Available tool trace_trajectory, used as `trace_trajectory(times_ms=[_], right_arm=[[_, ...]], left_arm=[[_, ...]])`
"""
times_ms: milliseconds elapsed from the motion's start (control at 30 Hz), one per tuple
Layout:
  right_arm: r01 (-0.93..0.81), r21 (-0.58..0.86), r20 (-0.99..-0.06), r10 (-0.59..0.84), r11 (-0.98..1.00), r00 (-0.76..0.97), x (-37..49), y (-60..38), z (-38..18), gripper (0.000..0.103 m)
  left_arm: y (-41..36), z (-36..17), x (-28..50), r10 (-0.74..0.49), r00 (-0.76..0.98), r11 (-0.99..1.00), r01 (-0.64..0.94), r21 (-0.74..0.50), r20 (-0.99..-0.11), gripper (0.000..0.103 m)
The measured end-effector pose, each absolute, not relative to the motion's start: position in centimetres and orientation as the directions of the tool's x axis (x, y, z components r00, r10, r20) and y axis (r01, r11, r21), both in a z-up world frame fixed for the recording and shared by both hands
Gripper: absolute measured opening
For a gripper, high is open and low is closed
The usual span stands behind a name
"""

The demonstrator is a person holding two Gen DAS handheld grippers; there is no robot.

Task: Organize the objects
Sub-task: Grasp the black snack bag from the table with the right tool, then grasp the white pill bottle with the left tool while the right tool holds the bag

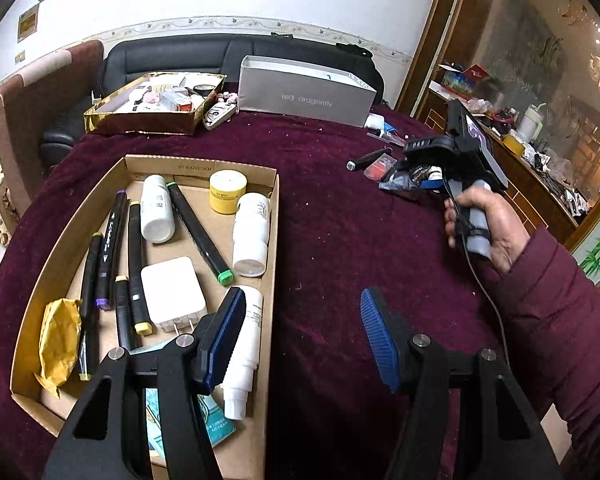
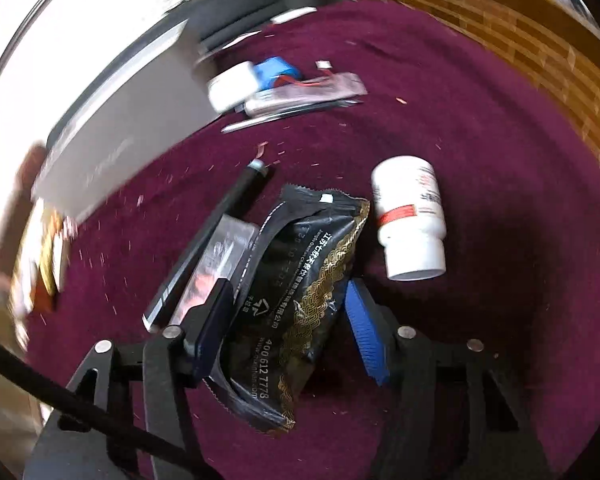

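- The cardboard tray (image 1: 274,240) sits on the counter (image 1: 340,220), which is covered in a maroon cloth. It already holds markers, white bottles, a yellow jar, a white charger and a yellow wrapper, so it looks to be the collecting place.
- The left claw (image 1: 302,340) hangs over the tray's right wall with its jaws apart and nothing between them, probably free for the next item.
- Well right of the tray lies the unsorted pile, where the right claw (image 2: 290,328) is lowered over a black foil packet (image 2: 300,276).
- Its jaws flank the packet's lower half. The left pad seems to touch the foil, but the blue pad stands just clear, so the claw looks not yet clenched.
- Straddling the packet's narrow width probably gives a firmer pinch on the soft foil.
- A white pill bottle (image 2: 410,220) lies on its side just right of the packet, and a black marker (image 2: 220,232) lies on its left. Both are unsorted.
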State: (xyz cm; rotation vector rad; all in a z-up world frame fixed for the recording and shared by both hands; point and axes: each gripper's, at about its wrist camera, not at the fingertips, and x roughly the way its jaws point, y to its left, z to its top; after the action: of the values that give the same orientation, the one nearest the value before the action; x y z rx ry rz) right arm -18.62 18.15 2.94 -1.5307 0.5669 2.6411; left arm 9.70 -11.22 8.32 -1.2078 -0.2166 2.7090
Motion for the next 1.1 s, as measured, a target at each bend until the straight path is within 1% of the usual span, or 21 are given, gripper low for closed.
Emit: trace_trajectory(times_ms=[33,67,167,267,400,467,567,633,733,800,933,1000,1100], right_arm=[[-0.19,0.264,-0.85,-0.135,-0.946,-0.509,-18.3,17.9,3.0,0.051],[-0.163,0.239,-0.852,-0.127,-0.957,-0.507,-17.8,17.9,3.3,0.045],[-0.086,0.208,-0.865,-0.143,-0.974,-0.481,-15.8,17.8,3.6,0.042],[-0.016,0.191,-0.875,-0.163,-0.981,-0.457,-13.2,18.0,3.3,0.042],[0.071,0.203,-0.877,-0.213,-0.977,-0.43,-7.4,19.7,3.1,0.042],[0.078,0.195,-0.872,-0.209,-0.978,-0.443,-6.0,20.9,2.9,0.042],[0.05,0.214,-0.84,-0.21,-0.976,-0.501,-2.7,24.6,2.9,0.042],[0.022,0.236,-0.813,-0.21,-0.972,-0.543,-1.6,26.5,2.7,0.042],[-0.022,0.379,-0.751,-0.294,-0.925,-0.591,-0.6,29.9,1.8,0.044],[-0.018,0.449,-0.709,-0.344,-0.893,-0.615,-0.2,31.1,1.2,0.044],[0.008,0.416,-0.708,-0.33,-0.909,-0.625,-0.6,30.2,1.3,0.046],[0.023,0.379,-0.717,-0.31,-0.925,-0.625,-0.7,29.6,1.5,0.048],[0.029,0.373,-0.718,-0.308,-0.928,-0.624,-0.4,29.6,1.4,0.049]], left_arm=[[-11.1,8.4,9.5,0.21,-0.659,-0.976,-0.094,-0.198,-0.722,0.054],[-10.9,8.5,9.1,0.213,-0.658,-0.975,-0.098,-0.199,-0.723,0.054],[-10.0,8.9,7.7,0.239,-0.658,-0.97,-0.128,-0.206,-0.714,0.054],[-8.5,9.4,5.7,0.251,-0.661,-0.968,-0.164,-0.19,-0.707,0.054],[-5.2,9.5,2.2,0.282,-0.646,-0.956,-0.25,-0.152,-0.709,0.053],[-3.0,9.1,0.5,0.286,-0.635,-0.949,-0.29,-0.122,-0.718,0.053],[0.5,8.4,-2.5,0.326,-0.593,-0.931,-0.337,-0.141,-0.737,0.053],[3.5,8.5,-4.9,0.347,-0.588,-0.925,-0.344,-0.162,-0.73,0.053],[7.2,8.5,-7.8,0.381,-0.592,-0.916,-0.344,-0.205,-0.71,0.053],[9.4,8.3,-9.4,0.373,-0.595,-0.92,-0.339,-0.198,-0.712,0.053],[13.4,6.9,-12.3,0.33,-0.598,-0.931,-0.332,-0.15,-0.731,0.053],[14.6,6.0,-13.4,0.306,-0.593,-0.937,-0.325,-0.126,-0.745,0.053],[16.0,4.5,-14.4,0.27,-0.591,-0.946,-0.308,-0.096,-0.76,0.053]])
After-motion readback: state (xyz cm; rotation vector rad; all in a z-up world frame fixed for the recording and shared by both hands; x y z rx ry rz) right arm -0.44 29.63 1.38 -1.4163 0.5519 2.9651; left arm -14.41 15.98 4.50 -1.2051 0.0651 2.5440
